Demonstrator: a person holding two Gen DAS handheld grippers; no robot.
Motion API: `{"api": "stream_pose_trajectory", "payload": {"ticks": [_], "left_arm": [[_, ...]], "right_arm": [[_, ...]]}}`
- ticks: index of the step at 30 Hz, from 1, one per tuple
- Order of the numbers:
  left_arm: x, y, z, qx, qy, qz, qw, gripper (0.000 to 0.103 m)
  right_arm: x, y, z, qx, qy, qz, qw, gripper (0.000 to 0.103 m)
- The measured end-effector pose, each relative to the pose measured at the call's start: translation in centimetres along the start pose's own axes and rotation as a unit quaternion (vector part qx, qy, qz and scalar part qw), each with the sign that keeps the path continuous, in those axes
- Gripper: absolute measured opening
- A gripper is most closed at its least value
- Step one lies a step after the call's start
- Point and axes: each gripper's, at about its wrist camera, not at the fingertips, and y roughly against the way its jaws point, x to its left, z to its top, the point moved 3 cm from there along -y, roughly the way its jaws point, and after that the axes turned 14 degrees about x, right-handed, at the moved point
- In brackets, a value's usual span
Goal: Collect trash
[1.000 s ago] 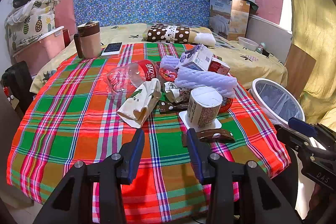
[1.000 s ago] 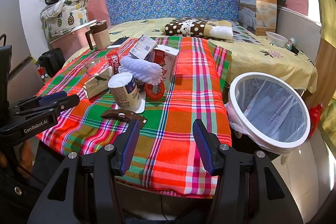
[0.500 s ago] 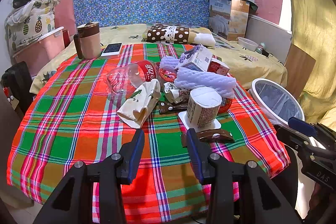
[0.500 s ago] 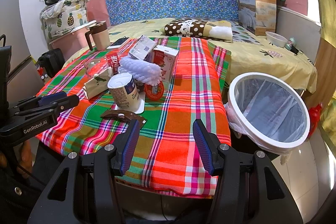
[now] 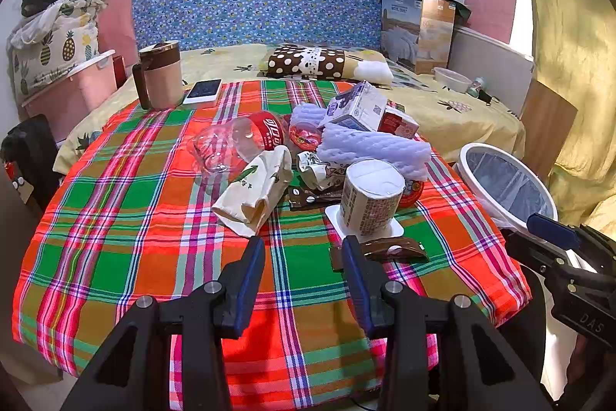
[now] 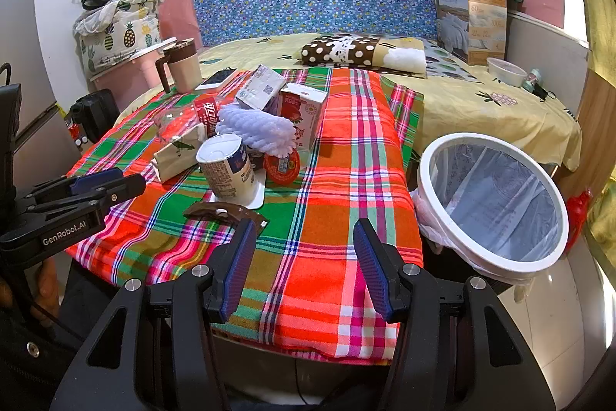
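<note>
A pile of trash sits mid-table on the plaid cloth (image 5: 115,218): an upside-down paper cup (image 5: 369,197) (image 6: 227,170), a brown wrapper (image 5: 389,249) (image 6: 227,212), a crushed clear bottle (image 5: 238,141), a cream paper carton (image 5: 254,187), white foam netting (image 5: 373,149) (image 6: 258,130), milk cartons (image 6: 300,114) and a red lid (image 6: 281,164). A white-rimmed bin with a liner (image 6: 492,203) (image 5: 508,183) stands right of the table. My left gripper (image 5: 304,245) is open and empty, just short of the cup. My right gripper (image 6: 304,230) is open and empty over the table's near edge.
A brown-lidded mug (image 5: 159,74) and a phone (image 5: 202,91) sit at the table's far left. A bed with a polka-dot pillow (image 5: 308,62) lies behind. A pink storage box (image 5: 69,91) stands at left. A yellow curtain (image 5: 569,64) hangs at right.
</note>
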Motion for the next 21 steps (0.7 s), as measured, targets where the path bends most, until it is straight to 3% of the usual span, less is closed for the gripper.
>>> {"api": "stream_pose_trajectory", "payload": {"ticks": [13,21], "left_arm": [[0.2,-0.1,0.2,0.003,-0.005,-0.004,1.0000,0.041],[1.8,-1.2,0.7,0.014,0.002,-0.008,0.9999,0.041]], "right_arm": [[0.1,0.0,0.2,0.000,0.003,0.004,1.000,0.055],[0.7,-0.8,2.1,-0.007,0.022,0.026,0.999,0.058]]}}
